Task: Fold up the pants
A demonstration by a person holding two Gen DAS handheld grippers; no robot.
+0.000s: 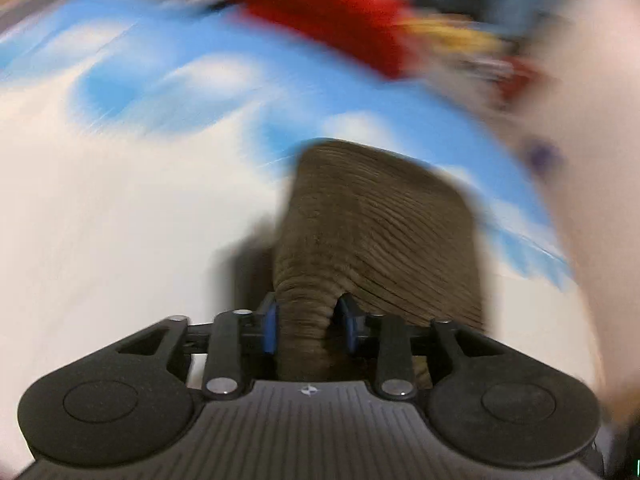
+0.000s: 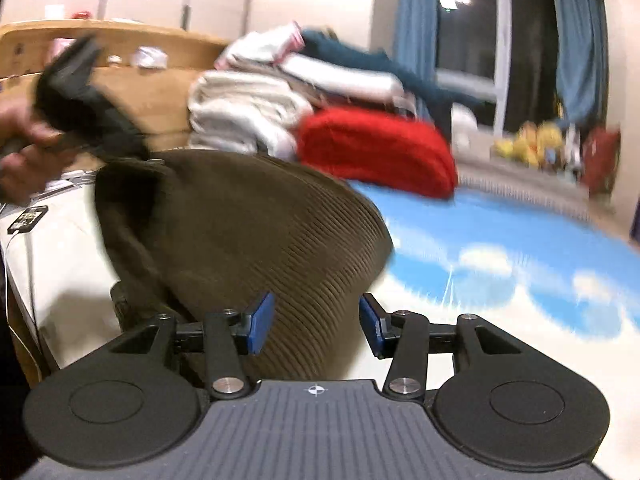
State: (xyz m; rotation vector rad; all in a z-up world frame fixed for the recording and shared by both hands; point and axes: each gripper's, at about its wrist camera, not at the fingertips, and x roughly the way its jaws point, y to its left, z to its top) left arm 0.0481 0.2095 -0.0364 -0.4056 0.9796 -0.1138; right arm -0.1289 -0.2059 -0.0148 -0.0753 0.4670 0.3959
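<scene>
The pants are brown ribbed corduroy. In the left wrist view my left gripper is shut on a bunched edge of them, and the cloth hangs forward above a blue and white sheet. In the right wrist view the pants bulge between the blue pads, and my right gripper stands with its jaws apart around the cloth. The left gripper also shows there at the upper left, held in a hand and gripping the pants' far edge. Both views are blurred by motion.
A bed sheet with a blue sky and white cloud print lies under the pants. A red garment and a pile of folded white and teal clothes lie at the back. A wooden headboard and curtained window stand behind.
</scene>
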